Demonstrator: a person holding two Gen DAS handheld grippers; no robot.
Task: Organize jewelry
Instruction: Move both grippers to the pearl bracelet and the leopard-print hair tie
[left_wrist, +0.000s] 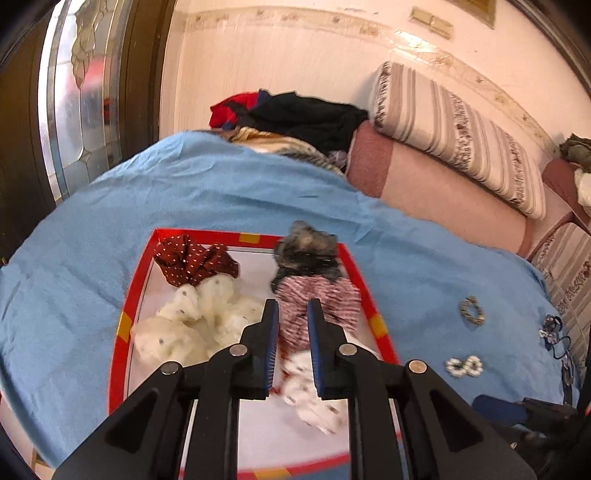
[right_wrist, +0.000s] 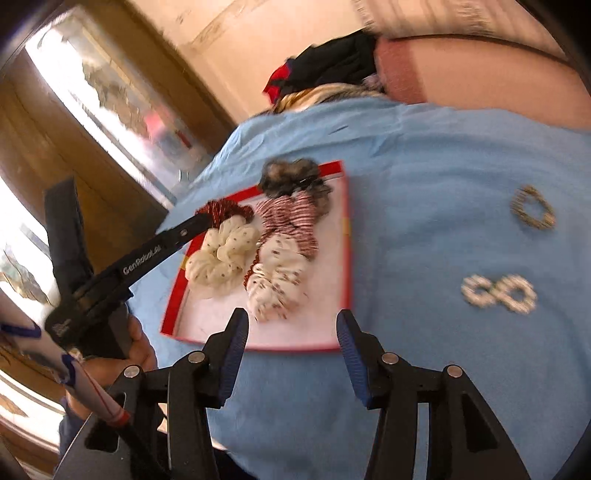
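A: Blue bedsheet is covering the bed, with a striped bolster lying along the pink headboard cushion and a pile of dark and red clothes sitting at the far edge.

B: And the container?

A: A red-rimmed tray with a white floor is sitting on the sheet. It is holding scrunchies: a dark red dotted scrunchie at the far left corner, a cream dotted scrunchie just in front of it, a grey-brown furry scrunchie hanging over the far right rim, a red-and-white striped scrunchie touching it, and a white speckled scrunchie lying nearest.

B: Anything lying outside the tray?

A: Well to its right on the sheet: a gold beaded ring-shaped piece, a pearl figure-eight clip, and, at the sheet's right edge, a blue beaded piece, too blurred to name.

B: Left gripper?

A: Left gripper is hovering over the tray's right half, jaws standing a narrow gap apart, nothing pinched; the striped scrunchie is showing through the gap below. A hand is gripping its handle.

B: Right gripper?

A: Right gripper is hanging over the tray's near rim, jaws standing about half apart, holding nothing.
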